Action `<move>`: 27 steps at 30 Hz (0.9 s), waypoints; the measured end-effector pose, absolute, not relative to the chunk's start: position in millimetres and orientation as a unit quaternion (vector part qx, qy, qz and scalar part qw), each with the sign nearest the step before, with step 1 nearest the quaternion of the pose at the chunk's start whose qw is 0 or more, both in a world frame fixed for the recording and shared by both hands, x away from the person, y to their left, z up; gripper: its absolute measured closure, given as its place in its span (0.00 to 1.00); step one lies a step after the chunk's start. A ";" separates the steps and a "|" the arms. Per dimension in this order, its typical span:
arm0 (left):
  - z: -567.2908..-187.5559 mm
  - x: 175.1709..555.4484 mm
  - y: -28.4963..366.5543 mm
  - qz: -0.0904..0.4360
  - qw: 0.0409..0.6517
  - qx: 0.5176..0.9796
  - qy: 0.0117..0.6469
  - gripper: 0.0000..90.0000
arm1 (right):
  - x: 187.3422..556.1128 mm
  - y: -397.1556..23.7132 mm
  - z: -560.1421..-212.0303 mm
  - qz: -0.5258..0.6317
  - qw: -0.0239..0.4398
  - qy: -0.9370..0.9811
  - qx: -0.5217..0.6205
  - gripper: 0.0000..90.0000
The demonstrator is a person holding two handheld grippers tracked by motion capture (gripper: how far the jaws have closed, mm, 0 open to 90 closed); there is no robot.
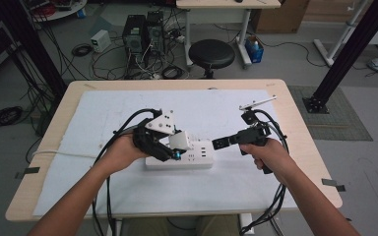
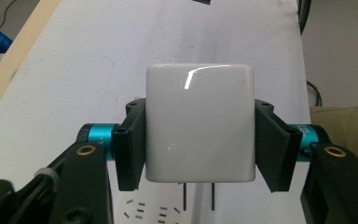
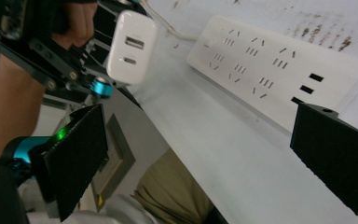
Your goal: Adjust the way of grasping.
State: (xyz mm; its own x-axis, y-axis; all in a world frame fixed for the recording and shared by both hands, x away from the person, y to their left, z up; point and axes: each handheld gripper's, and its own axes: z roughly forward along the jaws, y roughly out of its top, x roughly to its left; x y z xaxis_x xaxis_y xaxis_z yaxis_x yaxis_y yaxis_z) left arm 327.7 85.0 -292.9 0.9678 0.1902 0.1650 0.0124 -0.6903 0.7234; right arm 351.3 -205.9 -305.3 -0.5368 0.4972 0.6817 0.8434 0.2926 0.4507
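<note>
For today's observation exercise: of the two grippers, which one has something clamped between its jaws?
The left gripper: its jaws press on both sides of a white charger. The right gripper has its jaws wide apart with nothing between them.

A glossy white charger (image 2: 199, 128) sits between the black jaw pads of the left gripper (image 2: 200, 149), whose pivots are turquoise. Below it lies a white power strip (image 1: 187, 160) with dark socket slots on a white table cover (image 1: 226, 110) speckled brown near the right gripper (image 3: 205, 154).
</note>
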 end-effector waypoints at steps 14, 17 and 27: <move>-299.1 327.7 58.6 0.109 0.391 0.913 0.038 0.47 | 352.4 -194.0 -313.5 -0.429 0.266 -0.742 -0.441 0.18; -299.8 327.5 55.8 0.109 0.392 0.913 0.039 0.47 | 352.5 -189.5 -314.6 -0.426 0.270 -0.742 -0.441 0.20; -301.8 325.5 48.2 0.112 0.392 0.912 0.031 0.47 | 356.1 -178.9 -320.2 -0.420 0.291 -0.738 -0.440 0.37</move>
State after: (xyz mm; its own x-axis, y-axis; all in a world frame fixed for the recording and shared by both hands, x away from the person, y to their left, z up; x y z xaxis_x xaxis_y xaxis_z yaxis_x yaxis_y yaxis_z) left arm 325.5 48.2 -301.8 0.9730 0.1436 0.1806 -0.0322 -0.6904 0.7227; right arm 356.1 -178.9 -320.2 -0.4427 0.4046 0.8002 0.8947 0.2589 0.3640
